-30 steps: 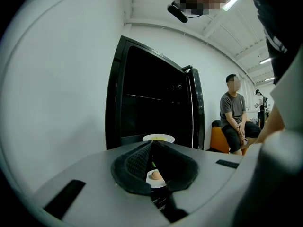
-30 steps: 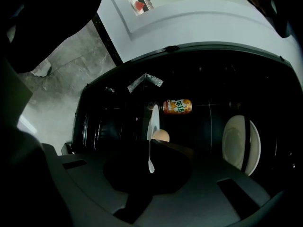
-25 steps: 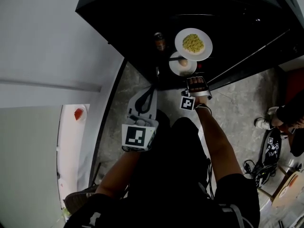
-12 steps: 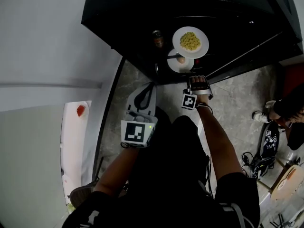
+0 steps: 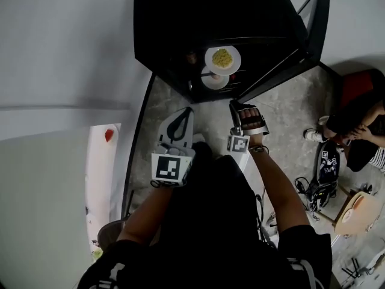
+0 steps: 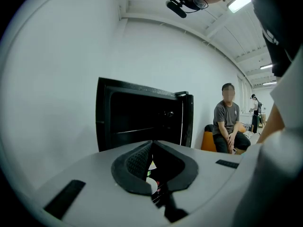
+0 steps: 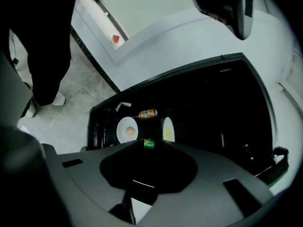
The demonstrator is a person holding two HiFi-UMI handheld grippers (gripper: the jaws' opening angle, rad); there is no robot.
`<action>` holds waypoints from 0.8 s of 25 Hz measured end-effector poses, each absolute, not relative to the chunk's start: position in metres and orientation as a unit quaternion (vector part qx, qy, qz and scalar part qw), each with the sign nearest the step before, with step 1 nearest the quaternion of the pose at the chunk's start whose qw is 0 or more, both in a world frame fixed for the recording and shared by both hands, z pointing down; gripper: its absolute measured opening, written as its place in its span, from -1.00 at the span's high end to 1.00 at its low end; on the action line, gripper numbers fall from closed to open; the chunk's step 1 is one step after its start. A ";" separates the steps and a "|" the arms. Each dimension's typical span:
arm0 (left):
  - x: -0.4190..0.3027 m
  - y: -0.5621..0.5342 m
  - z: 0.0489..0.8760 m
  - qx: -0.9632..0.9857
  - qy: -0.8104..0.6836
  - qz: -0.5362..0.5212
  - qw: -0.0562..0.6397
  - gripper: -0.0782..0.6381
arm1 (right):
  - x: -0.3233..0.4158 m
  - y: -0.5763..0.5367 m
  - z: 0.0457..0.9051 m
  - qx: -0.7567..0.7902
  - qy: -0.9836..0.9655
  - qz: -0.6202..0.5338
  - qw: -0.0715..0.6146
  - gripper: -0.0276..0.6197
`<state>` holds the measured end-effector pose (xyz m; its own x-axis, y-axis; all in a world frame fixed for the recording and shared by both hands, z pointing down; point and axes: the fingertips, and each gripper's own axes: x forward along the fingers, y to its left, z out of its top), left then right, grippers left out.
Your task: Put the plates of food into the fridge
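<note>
Black fridge (image 5: 180, 29) stands open, door (image 5: 304, 35) swung out to the right. Both plates sit inside, side by side on a low shelf. The plate of yellow food (image 5: 222, 59) is deeper in. The plate with a round brownish item (image 5: 213, 80) is nearer the opening. From the head view their rims seem to overlap; can't tell if they touch. In the right gripper view an orange-labelled bottle (image 7: 147, 113) lies on its side just behind them.

Right gripper (image 5: 240, 105) is outside the fridge, near the door's bottom edge, aimed at the plates but well clear of them. Its jaws have just opened up, then eased in slightly. They stand apart with nothing between them.

Left gripper (image 5: 186, 111) is held close to the person's body, over the grey stone floor (image 5: 162, 95), pointing at the fridge. Its jaws meet at the tips and are empty.

Each gripper shows its marker cube: left (image 5: 170, 168), right (image 5: 238, 143). A seated person (image 6: 228, 122) is off to the right of the fridge.
</note>
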<state>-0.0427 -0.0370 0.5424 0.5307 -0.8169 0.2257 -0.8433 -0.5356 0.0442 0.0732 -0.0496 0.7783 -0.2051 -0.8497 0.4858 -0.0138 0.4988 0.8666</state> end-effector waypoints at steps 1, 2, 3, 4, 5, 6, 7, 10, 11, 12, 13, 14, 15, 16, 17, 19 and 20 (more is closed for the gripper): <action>-0.041 -0.033 0.531 0.873 -0.474 0.090 0.076 0.73 | 0.075 -0.045 0.759 0.325 -0.672 -0.389 0.540 0.64; -0.039 -0.029 0.520 0.874 -0.471 0.092 0.078 0.73 | 0.077 -0.040 0.744 0.330 -0.671 -0.390 0.537 0.66; -0.036 -0.025 0.508 0.875 -0.469 0.092 0.079 0.73 | 0.079 -0.035 0.730 0.333 -0.672 -0.390 0.534 0.67; -0.034 -0.022 0.496 0.876 -0.467 0.093 0.079 0.73 | 0.080 -0.031 0.712 0.337 -0.673 -0.390 0.530 0.68; -0.031 -0.018 0.485 0.877 -0.465 0.093 0.080 0.73 | 0.080 -0.027 0.693 0.342 -0.676 -0.390 0.524 0.69; -0.029 -0.015 0.476 0.878 -0.463 0.094 0.081 0.73 | 0.079 -0.024 0.674 0.347 -0.678 -0.388 0.519 0.70; -0.028 -0.013 0.469 0.878 -0.462 0.096 0.081 0.73 | 0.078 -0.022 0.656 0.352 -0.680 -0.387 0.513 0.71; -0.023 -0.007 0.450 0.881 -0.455 0.102 0.078 0.73 | 0.075 -0.015 0.614 0.367 -0.682 -0.389 0.498 0.73; -0.023 -0.005 0.445 0.882 -0.453 0.104 0.078 0.73 | 0.072 -0.012 0.601 0.367 -0.686 -0.390 0.493 0.73; -0.023 -0.004 0.442 0.882 -0.452 0.107 0.078 0.73 | 0.068 -0.010 0.589 0.365 -0.691 -0.391 0.487 0.73; -0.024 -0.003 0.439 0.882 -0.452 0.109 0.077 0.73 | 0.065 -0.008 0.580 0.362 -0.696 -0.390 0.482 0.74; -0.027 -0.002 0.437 0.881 -0.453 0.110 0.075 0.73 | 0.062 -0.005 0.573 0.359 -0.702 -0.388 0.478 0.74; -0.030 -0.002 0.435 0.880 -0.455 0.110 0.072 0.73 | 0.059 -0.003 0.567 0.357 -0.708 -0.383 0.474 0.75; -0.033 -0.002 0.432 0.879 -0.458 0.108 0.070 0.73 | 0.057 -0.001 0.563 0.355 -0.714 -0.376 0.472 0.76; -0.035 -0.002 0.429 0.878 -0.462 0.104 0.071 0.73 | 0.056 0.001 0.559 0.353 -0.720 -0.368 0.471 0.77; -0.039 -0.003 0.425 0.876 -0.467 0.097 0.074 0.73 | 0.055 0.005 0.555 0.350 -0.727 -0.356 0.472 0.80; -0.040 -0.002 0.426 0.875 -0.468 0.098 0.075 0.73 | 0.055 0.008 0.552 0.350 -0.729 -0.350 0.473 0.80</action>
